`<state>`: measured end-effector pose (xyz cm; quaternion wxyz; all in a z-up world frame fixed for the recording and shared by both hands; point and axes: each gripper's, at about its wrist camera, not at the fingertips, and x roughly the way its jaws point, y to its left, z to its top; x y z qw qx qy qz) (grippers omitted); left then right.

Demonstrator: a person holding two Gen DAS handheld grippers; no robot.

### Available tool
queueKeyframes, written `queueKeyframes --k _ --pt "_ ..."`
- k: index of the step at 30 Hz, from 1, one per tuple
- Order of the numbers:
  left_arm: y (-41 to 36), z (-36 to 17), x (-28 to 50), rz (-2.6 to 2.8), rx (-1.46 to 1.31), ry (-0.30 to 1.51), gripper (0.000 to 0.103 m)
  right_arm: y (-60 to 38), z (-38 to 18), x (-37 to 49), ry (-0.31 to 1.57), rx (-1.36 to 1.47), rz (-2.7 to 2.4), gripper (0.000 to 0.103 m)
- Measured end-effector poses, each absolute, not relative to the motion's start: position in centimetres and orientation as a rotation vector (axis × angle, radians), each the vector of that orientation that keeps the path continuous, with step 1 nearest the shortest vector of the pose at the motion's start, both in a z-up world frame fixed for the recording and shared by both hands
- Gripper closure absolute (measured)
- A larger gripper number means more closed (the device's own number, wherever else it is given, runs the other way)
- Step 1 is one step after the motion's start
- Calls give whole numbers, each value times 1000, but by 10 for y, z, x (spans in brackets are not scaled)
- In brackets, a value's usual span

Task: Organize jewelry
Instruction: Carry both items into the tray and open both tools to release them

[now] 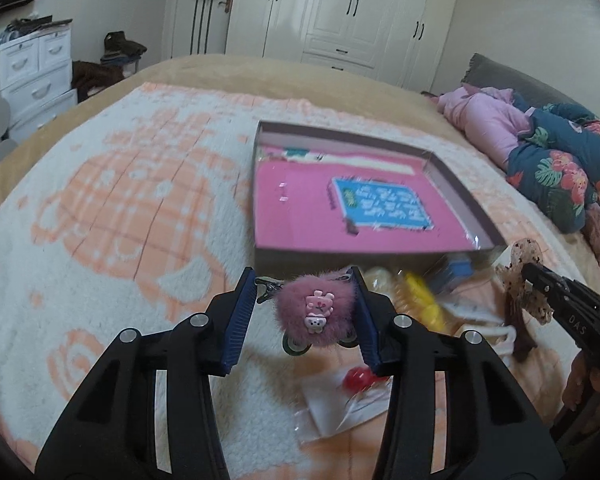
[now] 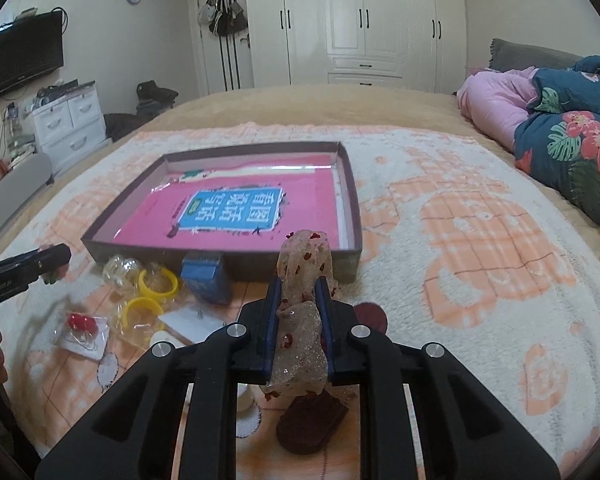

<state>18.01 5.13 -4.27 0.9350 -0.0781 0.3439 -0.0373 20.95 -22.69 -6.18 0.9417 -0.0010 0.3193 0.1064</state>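
Note:
My left gripper (image 1: 306, 280) is shut on a fluffy pink pom-pom hair clip (image 1: 314, 316) with a small pink charm, held above the blanket just in front of the shallow box (image 1: 376, 258). My right gripper (image 2: 298, 284) is shut on a sheer beige bow with red spots (image 2: 304, 280), its dark brown tail hanging below. The box (image 2: 220, 258) has a pink book inside. In the left wrist view the right gripper (image 1: 536, 276) shows at the right with the bow (image 1: 520, 276). In the right wrist view the left gripper (image 2: 56, 258) shows at the left edge.
Loose items lie on the blanket before the box: yellow rings (image 2: 158, 282), a blue packet (image 2: 206, 278), a red bead on a plastic-wrapped card (image 2: 80, 324), a white card (image 2: 196, 320) and clear wrappers. Bedding (image 2: 572, 140) is piled at the right.

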Motion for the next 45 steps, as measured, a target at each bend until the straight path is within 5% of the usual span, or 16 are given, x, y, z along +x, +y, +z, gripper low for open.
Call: queueKeyframes --k 19,45 --pt "48 -31 247 -76 -170 683 66 -247 -33 233 564 17 205 86" --pt "47 -54 285 -91 -118 761 65 -181 -55 338 702 -116 243 83"
